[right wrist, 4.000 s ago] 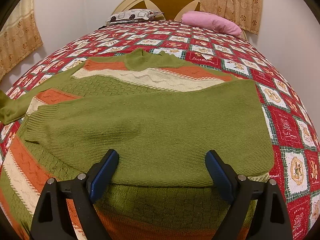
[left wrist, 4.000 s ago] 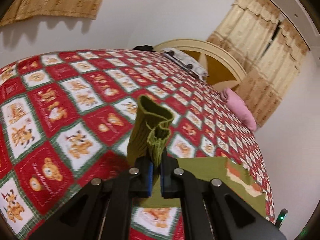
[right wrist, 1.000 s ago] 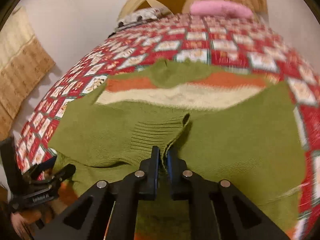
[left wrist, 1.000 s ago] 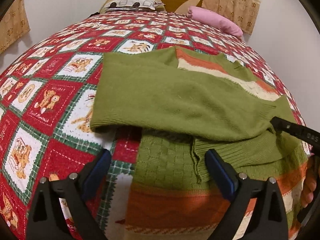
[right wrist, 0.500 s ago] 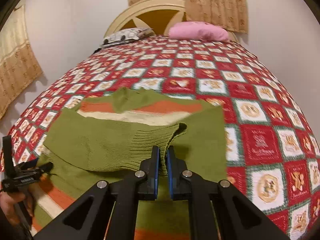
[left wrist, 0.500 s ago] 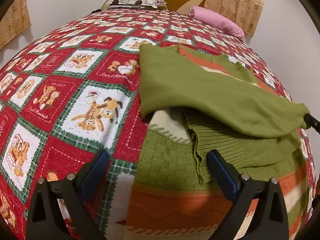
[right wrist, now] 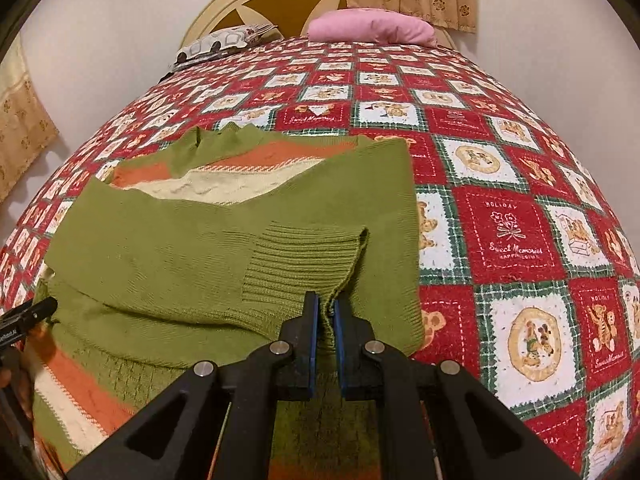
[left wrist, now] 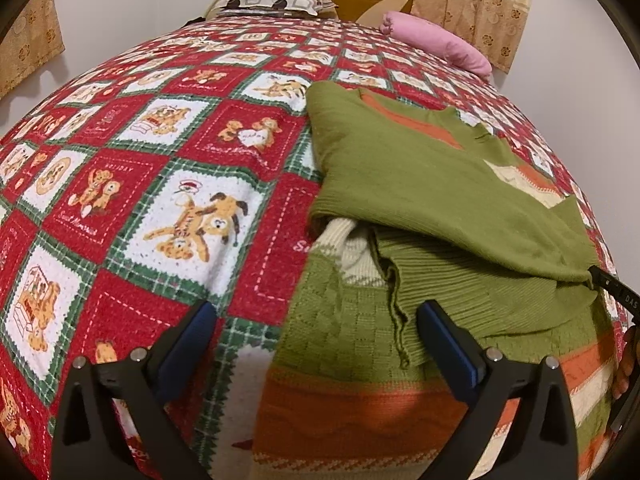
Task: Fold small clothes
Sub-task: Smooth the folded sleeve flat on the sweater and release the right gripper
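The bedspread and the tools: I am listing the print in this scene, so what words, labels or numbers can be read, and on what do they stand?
"HOLIDAY" and "Sweet Memories": red square of the bedspread; the line beneath is too small to read.
"Sweet Memories": red square farther up the bed.
"HOLIDAY": red square in the left wrist view.
"DAS": cut-off label on the right gripper.
White label on the left gripper: too blurred to read.
No print shows on the sweater.
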`<state>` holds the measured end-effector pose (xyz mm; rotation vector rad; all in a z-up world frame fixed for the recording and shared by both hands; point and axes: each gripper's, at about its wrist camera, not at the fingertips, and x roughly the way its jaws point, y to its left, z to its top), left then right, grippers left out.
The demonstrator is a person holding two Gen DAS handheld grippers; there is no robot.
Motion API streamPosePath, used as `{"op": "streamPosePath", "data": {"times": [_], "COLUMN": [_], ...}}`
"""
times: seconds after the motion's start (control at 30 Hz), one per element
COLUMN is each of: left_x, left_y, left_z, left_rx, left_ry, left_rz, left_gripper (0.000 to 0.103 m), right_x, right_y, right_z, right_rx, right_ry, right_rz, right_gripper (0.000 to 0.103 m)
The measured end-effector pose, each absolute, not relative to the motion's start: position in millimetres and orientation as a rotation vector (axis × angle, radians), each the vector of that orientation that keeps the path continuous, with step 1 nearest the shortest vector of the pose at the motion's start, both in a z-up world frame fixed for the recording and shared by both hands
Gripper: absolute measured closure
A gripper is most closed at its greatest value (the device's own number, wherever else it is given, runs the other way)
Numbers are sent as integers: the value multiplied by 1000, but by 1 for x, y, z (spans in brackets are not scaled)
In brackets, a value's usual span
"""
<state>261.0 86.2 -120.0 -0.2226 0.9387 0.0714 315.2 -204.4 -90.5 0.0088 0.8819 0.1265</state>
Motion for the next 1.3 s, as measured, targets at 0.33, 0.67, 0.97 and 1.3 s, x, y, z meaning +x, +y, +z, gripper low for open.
{"op": "streamPosePath", "data": {"times": [0.33,0.67,0.97,1.3], "left_x": [247,308,302,300], "left_y": [109,97,114,117], "left_z": [-72,-103,-116,-119], "left_rx": [-268,-113,-198,-221], "left_ry": [789,897,919,925], "left_rz": [49,139,179,184], "left_gripper": [0,0,0,0], "right_x": [299,328,311,305], "right_y": [-207,-167,-145,-164], "right_z": [-52,-95,-99,-88], "right_rx": [58,86,-59,25], "right_ry": [792,928,889,860], "right_rz": [139,180,198,195], "right_gripper": [68,66,50,50]}}
